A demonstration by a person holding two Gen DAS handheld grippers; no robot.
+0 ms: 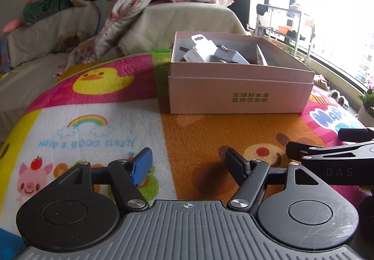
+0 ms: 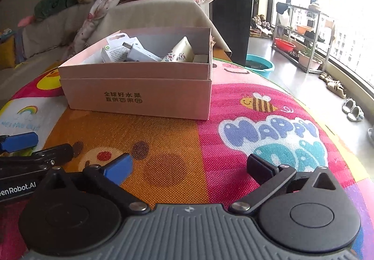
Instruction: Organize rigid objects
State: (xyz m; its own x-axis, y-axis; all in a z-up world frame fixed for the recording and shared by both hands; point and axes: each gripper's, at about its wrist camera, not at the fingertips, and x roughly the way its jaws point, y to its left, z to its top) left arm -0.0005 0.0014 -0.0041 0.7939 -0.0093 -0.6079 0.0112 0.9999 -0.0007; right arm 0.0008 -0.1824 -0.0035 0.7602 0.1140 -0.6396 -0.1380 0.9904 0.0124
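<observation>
Both spread wide, nothing between: left tongs (image 1: 187, 164), right tongs (image 2: 189, 170). Ahead on the play mat (image 2: 233, 108), pink cardboard box (image 2: 138, 96) holding small packages (image 2: 131, 52). Probably light, stiff, crushable card; best gripped across flat sides.

A: Where is your light coming from?

B: Daylight from the window (image 2: 350, 14) to the right of your claws; its panes are blown out to white glare in both views.

A: Any shadows?

B: The cardboard box (image 1: 240, 94) ahead of your left claw (image 1: 189, 164) throws a soft shadow leftward onto the play mat (image 2: 233, 143). The far left, by the sofa (image 1: 46, 33), sits dimmer.

A: Sharpness?

B: Mid-frame is crisp; the fisheye bends your edges, and the background is softer.
</observation>
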